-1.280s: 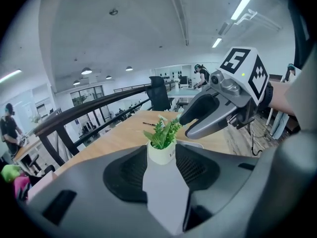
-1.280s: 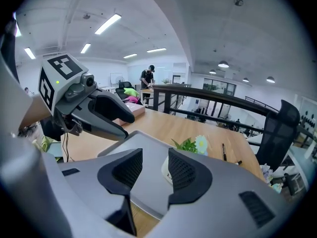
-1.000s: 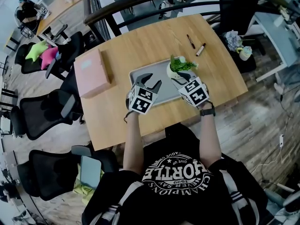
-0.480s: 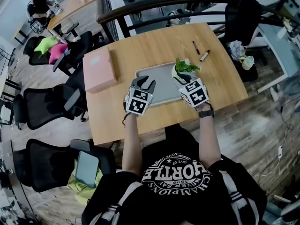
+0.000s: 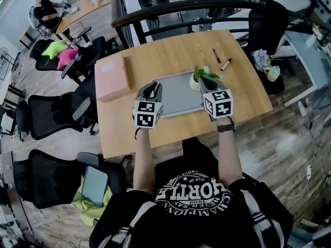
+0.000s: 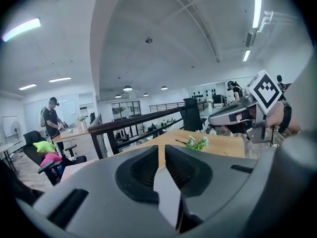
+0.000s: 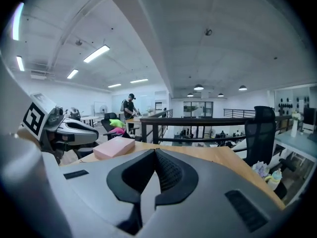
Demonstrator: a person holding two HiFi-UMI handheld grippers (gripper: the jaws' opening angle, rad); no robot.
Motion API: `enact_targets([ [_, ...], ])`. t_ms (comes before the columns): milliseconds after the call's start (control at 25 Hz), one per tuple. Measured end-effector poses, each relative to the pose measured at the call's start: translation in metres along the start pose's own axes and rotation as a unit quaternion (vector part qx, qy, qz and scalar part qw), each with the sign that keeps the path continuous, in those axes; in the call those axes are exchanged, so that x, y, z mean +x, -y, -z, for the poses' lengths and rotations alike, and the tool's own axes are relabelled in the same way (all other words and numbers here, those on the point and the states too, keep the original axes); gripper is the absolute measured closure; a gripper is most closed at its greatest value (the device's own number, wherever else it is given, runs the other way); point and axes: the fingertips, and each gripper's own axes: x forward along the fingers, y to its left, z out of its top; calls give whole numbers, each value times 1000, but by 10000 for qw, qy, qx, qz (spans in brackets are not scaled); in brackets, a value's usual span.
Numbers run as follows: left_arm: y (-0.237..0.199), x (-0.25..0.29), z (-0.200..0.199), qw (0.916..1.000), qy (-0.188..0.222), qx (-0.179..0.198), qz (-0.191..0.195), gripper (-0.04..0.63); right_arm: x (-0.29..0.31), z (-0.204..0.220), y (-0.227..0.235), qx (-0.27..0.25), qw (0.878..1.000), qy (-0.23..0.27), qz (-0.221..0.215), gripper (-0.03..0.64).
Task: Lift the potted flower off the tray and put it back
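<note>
Head view: the potted flower (image 5: 200, 76) stands on the grey tray (image 5: 176, 98), at the tray's 1 o'clock corner, and neither tool has hold of it. The right gripper (image 5: 208, 81) hangs just at the pot's 6 o'clock; whether it touches the foliage cannot be told. The left gripper (image 5: 153, 89) hangs over the tray's 9 o'clock edge, well apart from the pot.

Assessment: no lift is in hand at this moment. A lift would call for one gripper to spread its jaws, drop to pot height and close on the pot body below the leaves.

Right gripper view: jaws clenched, pad against pad, holding nothing. Left gripper view: jaws have just been closing and now stand a narrow slit apart, with nothing between them.
</note>
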Motion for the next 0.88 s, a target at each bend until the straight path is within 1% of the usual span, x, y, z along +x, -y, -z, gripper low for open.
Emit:
enact_targets([
  [120,-7,-8,-13,9995,269,-61,-165,546,-6,-11,5,197,9994,239,137,595],
  [200,-16,-13,-22,9981,501,-186,-310,555,-8,-19,6,228,9987,405,211,596],
  [280,-24,-17,-29,9957,729,-300,-487,557,-11,-26,8,199,9978,557,286,595],
  [440,-33,-25,-40,9906,1073,-399,-749,557,-17,-36,14,109,9962,742,436,597],
  [560,-41,-31,-44,9854,1305,-616,-901,557,-19,-39,17,83,9954,786,547,597],
  [720,-54,-37,-44,9786,1489,-945,-1061,575,-19,-43,15,17,9936,932,643,597],
  [800,-56,-37,-41,9774,1502,-1082,-1022,577,-20,-45,14,-56,9926,1008,673,597],
  [880,-57,-35,-40,9772,1501,-1094,-1028,577,-19,-46,14,-91,9923,1026,683,597],
])
